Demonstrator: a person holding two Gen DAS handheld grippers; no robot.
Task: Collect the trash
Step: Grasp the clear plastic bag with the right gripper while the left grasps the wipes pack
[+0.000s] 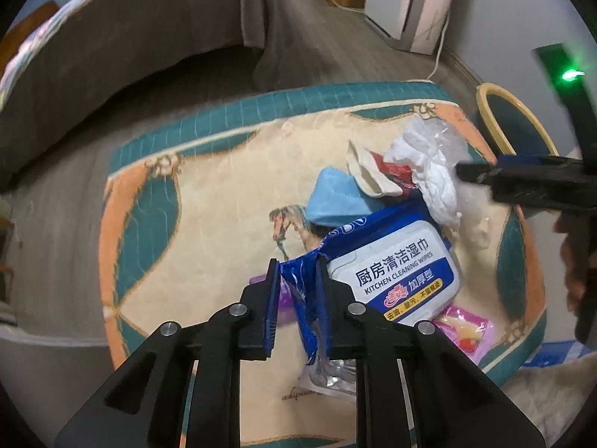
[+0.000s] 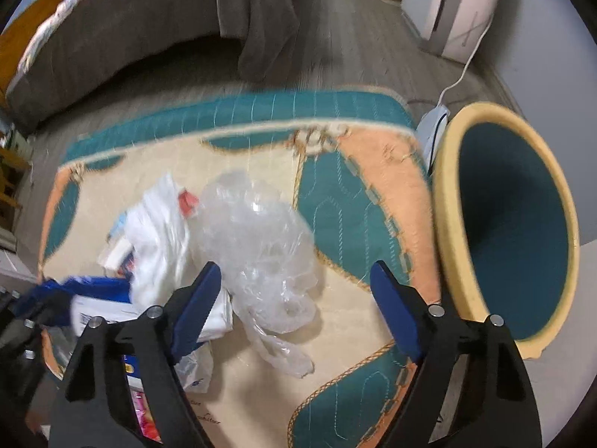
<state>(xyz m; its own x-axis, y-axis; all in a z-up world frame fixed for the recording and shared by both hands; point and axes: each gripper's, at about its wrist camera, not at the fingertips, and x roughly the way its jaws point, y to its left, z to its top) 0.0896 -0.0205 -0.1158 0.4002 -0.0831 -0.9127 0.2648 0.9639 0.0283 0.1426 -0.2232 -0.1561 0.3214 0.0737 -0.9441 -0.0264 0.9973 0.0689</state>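
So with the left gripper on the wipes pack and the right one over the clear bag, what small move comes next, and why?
Probably close the right gripper on the clear plastic bag: its jaws are open with the bag between them, pads not pressing. The left gripper already pinches the blue wipes pack, and the yellow-rimmed bin stands close by.

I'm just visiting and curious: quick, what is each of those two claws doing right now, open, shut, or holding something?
Left gripper: shut on the blue wipes pack.
Right gripper: open, holding nothing, over the clear plastic bag.
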